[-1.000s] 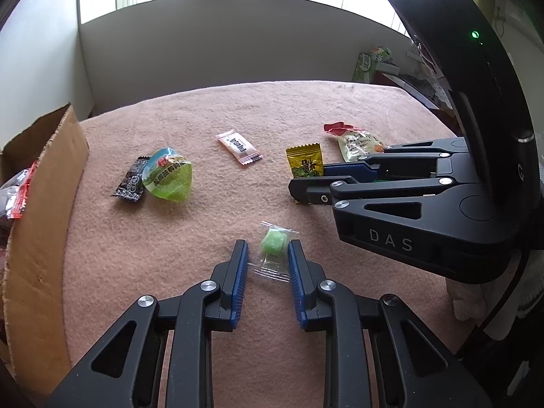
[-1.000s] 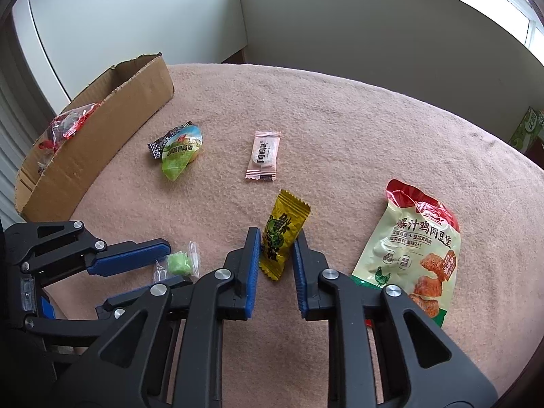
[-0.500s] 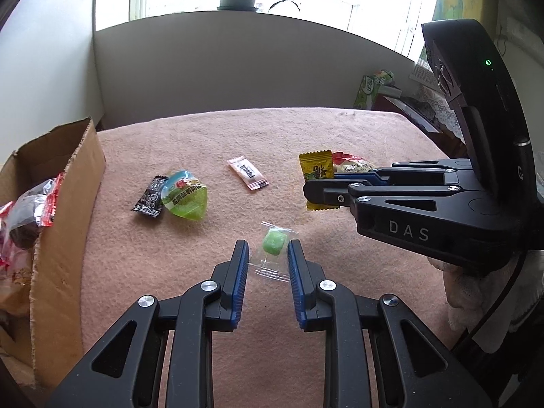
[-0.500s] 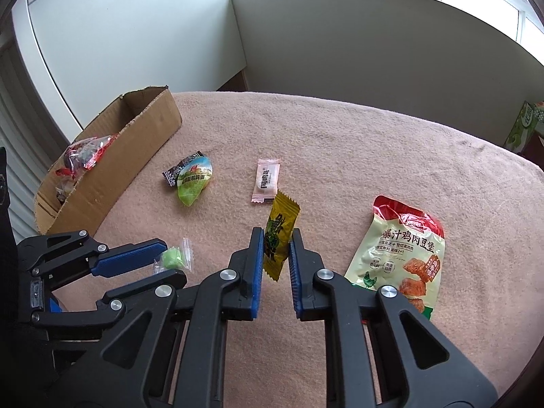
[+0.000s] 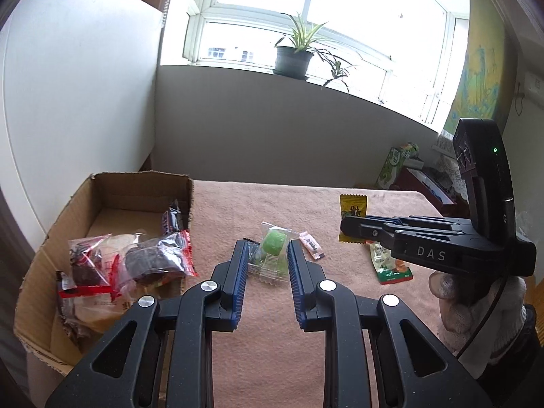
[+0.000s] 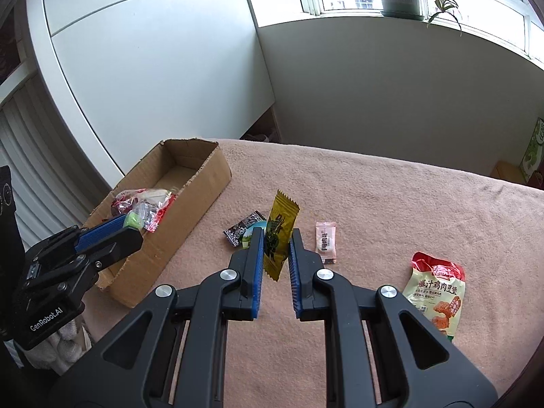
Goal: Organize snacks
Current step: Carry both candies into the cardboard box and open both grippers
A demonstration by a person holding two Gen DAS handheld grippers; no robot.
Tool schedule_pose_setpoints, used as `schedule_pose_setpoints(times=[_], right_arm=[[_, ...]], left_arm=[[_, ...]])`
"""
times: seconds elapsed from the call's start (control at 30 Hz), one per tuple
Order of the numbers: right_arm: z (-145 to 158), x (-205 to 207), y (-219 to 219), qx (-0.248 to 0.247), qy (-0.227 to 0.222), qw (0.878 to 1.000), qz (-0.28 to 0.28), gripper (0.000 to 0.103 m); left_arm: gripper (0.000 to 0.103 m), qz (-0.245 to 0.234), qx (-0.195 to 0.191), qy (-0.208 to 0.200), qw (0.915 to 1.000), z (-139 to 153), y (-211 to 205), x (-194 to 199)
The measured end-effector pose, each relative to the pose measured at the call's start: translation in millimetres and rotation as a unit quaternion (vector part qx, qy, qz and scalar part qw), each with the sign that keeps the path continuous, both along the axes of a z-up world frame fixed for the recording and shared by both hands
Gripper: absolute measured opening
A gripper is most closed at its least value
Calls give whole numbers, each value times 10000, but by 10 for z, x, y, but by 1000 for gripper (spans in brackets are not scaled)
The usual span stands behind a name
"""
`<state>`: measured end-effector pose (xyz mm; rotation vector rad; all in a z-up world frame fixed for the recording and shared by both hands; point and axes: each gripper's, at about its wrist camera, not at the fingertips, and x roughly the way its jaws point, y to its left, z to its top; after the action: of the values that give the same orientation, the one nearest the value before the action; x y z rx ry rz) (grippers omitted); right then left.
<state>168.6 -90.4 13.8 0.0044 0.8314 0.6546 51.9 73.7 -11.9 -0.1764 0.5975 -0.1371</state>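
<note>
My left gripper is shut on a clear-wrapped green candy and holds it above the pink cloth, beside the cardboard box. It also shows in the right wrist view with the candy at the box's near wall. My right gripper is shut on a yellow snack packet, lifted upright off the cloth; the packet also shows in the left wrist view. The box holds several red-and-clear wrapped snacks.
On the pink cloth lie a pink-white candy, a black packet with a green jelly cup partly hidden behind my finger, and a large chicken snack bag. A green carton stands past the table's far right.
Both grippers have risen from the cloth with their snacks. The left one has carried the green candy left toward the box; the right has lifted the yellow packet higher.
</note>
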Motion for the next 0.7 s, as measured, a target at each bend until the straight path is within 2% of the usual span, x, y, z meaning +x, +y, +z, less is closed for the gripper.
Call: schedule_pose_setpoints(times=[0.47, 0.7], right_arm=[[85, -83, 825, 366, 148, 9973, 615, 14], [-37, -285, 1292, 212, 213, 9927, 1166, 14]], left_arm=[[22, 1011, -396, -235, 9938, 76, 919, -201], [22, 1398, -371, -138, 9894, -8, 1233, -170]])
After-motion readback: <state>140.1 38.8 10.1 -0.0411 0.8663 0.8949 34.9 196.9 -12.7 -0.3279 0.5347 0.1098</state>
